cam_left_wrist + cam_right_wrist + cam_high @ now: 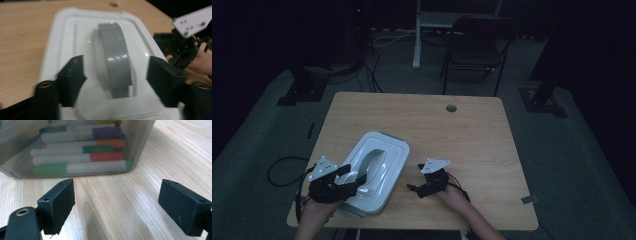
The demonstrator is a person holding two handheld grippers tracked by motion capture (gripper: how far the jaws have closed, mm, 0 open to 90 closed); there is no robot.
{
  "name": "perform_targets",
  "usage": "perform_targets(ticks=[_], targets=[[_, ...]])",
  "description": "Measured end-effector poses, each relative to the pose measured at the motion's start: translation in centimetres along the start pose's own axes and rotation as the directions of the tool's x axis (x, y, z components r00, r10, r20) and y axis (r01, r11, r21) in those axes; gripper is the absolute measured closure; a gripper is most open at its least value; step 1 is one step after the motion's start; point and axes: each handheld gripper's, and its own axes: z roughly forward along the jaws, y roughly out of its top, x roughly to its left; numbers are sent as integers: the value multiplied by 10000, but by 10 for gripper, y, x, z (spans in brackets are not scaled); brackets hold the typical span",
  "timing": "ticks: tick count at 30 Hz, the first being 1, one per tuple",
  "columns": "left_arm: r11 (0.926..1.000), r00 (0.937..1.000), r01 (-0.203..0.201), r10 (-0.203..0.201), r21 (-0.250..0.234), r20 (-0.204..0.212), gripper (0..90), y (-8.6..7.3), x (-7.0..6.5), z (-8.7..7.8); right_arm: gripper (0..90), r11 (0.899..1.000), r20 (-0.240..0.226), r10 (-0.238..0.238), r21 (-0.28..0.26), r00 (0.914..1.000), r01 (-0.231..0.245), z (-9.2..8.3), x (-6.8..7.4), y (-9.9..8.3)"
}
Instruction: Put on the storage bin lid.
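A white lid [384,152] with a grey arched handle [115,56] covers a clear box on the wooden table [462,135], at the near left. My left gripper [353,178] hovers over the lid's near end. In the left gripper view, the left gripper [115,68] stands open, its pads on either side of the handle and apart from it. My right gripper [414,177] rests low just right of the box, facing it. In the right gripper view, the right gripper [117,195] is open over bare wood. Several coloured markers [80,157] lie stacked behind the box wall.
A round cable hole [451,108] sits in the table's far edge. Behind the table stand a folding chair [477,45] and a white table leg [417,35]. Cables trail off the table's near left corner. The other hand's gripper [181,46] shows at the right of the left gripper view.
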Motion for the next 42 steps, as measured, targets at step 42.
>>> perform_targets(ticks=[42], targets=[[9923,9729,1195,-1236,-326,-1956,7,-74,121,79,135,9985,158,539,-27,9984,-539,4,-1,-3]])
